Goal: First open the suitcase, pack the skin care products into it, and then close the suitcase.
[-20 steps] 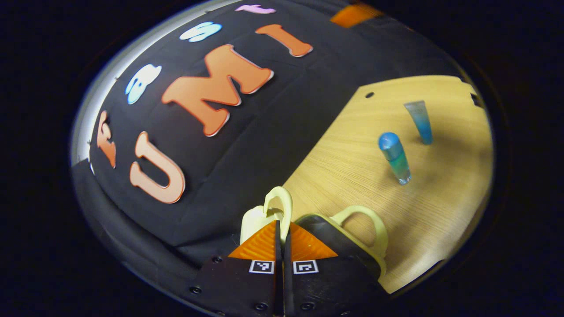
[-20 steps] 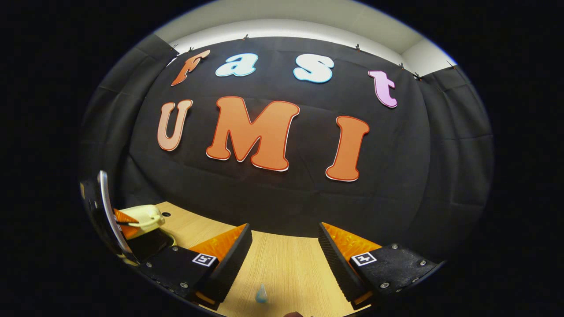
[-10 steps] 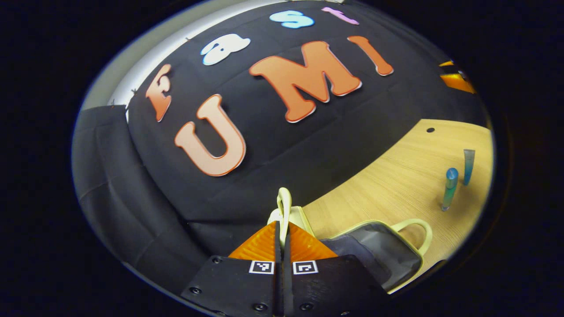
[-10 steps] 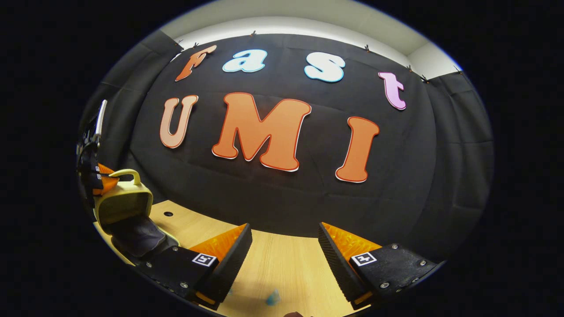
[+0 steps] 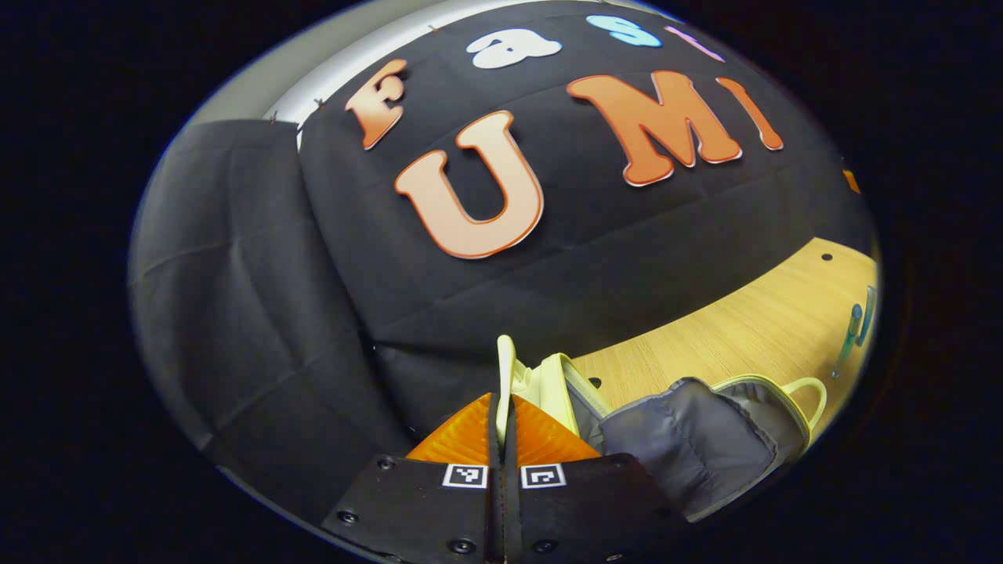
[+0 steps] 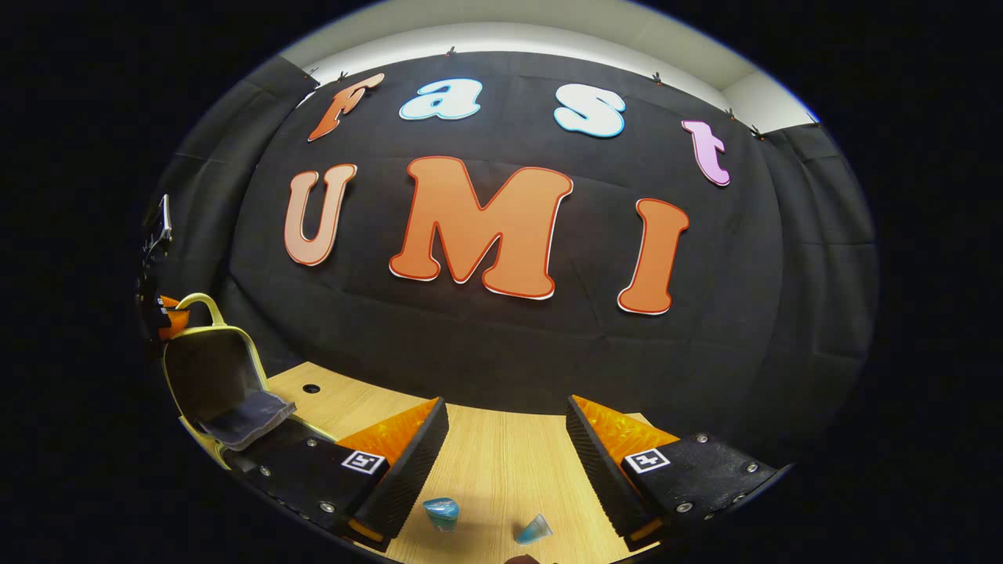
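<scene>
My left gripper [image 5: 502, 401] is shut on the pale yellow handle [image 5: 506, 368] of the small suitcase's lid, holding the lid raised. The case lies open, showing its grey lining [image 5: 689, 442] and a second handle [image 5: 811, 390]. A blue bottle [image 5: 849, 338] and a blue tube [image 5: 868, 305] stand on the wooden table [image 5: 744, 329] far right. In the right gripper view my right gripper [image 6: 505, 458] hangs open above the table, with the bottle's cap [image 6: 441, 513] and the tube's top [image 6: 534, 530] just below its fingers. The suitcase [image 6: 211, 376] stands open at far left, the left gripper [image 6: 161, 313] at its lid handle.
The black cloth wall rises right behind the table's far edge. A small round hole [image 6: 311, 388] sits in the tabletop near the suitcase. Bare wood [image 6: 501, 470] stretches between the case and the two products.
The left gripper has swung the lid up and back by its handle, so the suitcase now stands wide open with the lining showing. The right gripper tilted slightly, bringing both blue products into its view.
</scene>
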`<state>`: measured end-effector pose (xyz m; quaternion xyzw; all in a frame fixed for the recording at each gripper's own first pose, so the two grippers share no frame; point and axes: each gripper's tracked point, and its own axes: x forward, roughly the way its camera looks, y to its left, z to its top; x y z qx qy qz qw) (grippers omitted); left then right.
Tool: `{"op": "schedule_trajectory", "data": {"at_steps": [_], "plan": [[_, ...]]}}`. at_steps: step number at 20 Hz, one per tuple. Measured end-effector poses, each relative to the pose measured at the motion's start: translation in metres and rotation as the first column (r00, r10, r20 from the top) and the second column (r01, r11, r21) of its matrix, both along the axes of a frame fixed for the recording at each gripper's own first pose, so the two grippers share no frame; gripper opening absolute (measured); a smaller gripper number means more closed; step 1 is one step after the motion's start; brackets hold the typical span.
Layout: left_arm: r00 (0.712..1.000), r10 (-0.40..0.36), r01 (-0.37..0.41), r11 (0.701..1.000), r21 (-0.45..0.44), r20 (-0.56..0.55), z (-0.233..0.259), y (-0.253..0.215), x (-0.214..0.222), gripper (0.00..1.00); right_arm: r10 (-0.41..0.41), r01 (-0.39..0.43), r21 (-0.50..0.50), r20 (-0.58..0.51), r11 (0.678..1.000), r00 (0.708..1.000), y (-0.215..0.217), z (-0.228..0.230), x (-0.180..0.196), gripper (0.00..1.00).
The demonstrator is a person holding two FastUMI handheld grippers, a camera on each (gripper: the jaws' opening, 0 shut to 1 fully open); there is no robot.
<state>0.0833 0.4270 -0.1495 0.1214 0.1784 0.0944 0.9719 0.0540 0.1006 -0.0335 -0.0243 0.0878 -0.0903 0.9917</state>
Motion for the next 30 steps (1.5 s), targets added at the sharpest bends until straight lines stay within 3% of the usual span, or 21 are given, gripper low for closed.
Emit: {"op": "schedule_trajectory", "data": {"at_steps": [7, 10, 16, 17, 20, 21, 23, 26, 27, 28, 30], "plan": [[0.994, 0.071, -0.076, 0.995, -0.062, -0.079, -0.071, 0.076, 0.007, 0.01, 0.0, 0.0, -0.006, -0.021, 1.0, 1.0, 0.031, 0.0, -0.004, 0.95], [0.98, 0.105, -0.12, 0.99, -0.081, -0.169, -0.128, 0.109, 0.003, 0.01, -0.003, 0.003, -0.023, -0.03, 1.0, 1.0, 0.038, 0.002, -0.012, 0.95], [0.948, 0.124, -0.178, 0.97, -0.165, -0.294, -0.204, 0.127, -0.002, 0.01, -0.019, 0.017, -0.036, -0.059, 0.999, 0.998, 0.039, -0.002, -0.027, 0.95], [0.942, 0.136, -0.194, 0.967, -0.166, -0.305, -0.214, 0.128, -0.005, 0.02, -0.019, 0.017, -0.04, -0.061, 0.999, 0.998, 0.038, -0.002, -0.027, 0.95], [0.919, 0.213, -0.25, 0.965, -0.074, -0.331, -0.229, 0.138, -0.015, 0.15, -0.008, 0.005, -0.046, -0.073, 0.999, 0.997, 0.038, -0.008, -0.031, 0.95], [0.927, 0.217, -0.248, 0.967, -0.065, -0.307, -0.222, 0.138, -0.014, 0.19, 0.004, -0.007, -0.044, -0.081, 0.999, 0.997, 0.04, -0.011, -0.032, 0.95], [0.941, 0.223, -0.247, 0.967, -0.065, -0.257, -0.205, 0.132, -0.009, 0.14, 0.005, -0.008, -0.035, -0.092, 0.999, 0.996, 0.037, -0.017, -0.038, 0.95], [0.966, 0.183, -0.203, 0.975, -0.095, -0.182, -0.163, 0.095, -0.005, 0.49, 0.002, -0.004, -0.019, -0.098, 1.0, 0.995, 0.03, -0.026, -0.04, 0.95], [0.975, 0.168, -0.185, 0.977, -0.105, -0.148, -0.148, 0.082, 0.0, 0.51, 0.002, -0.003, -0.015, -0.097, 1.0, 0.995, 0.026, -0.029, -0.042, 0.95], [0.982, 0.147, -0.16, 0.981, -0.113, -0.119, -0.132, 0.065, 0.003, 0.69, 0.002, -0.003, -0.01, -0.097, 1.0, 0.995, 0.021, -0.031, -0.045, 0.95], [0.992, 0.111, -0.118, 0.986, -0.116, -0.058, -0.098, 0.033, 0.002, 0.79, 0.01, -0.01, 0.004, -0.098, 1.0, 0.995, 0.014, -0.035, -0.046, 0.95]]}}
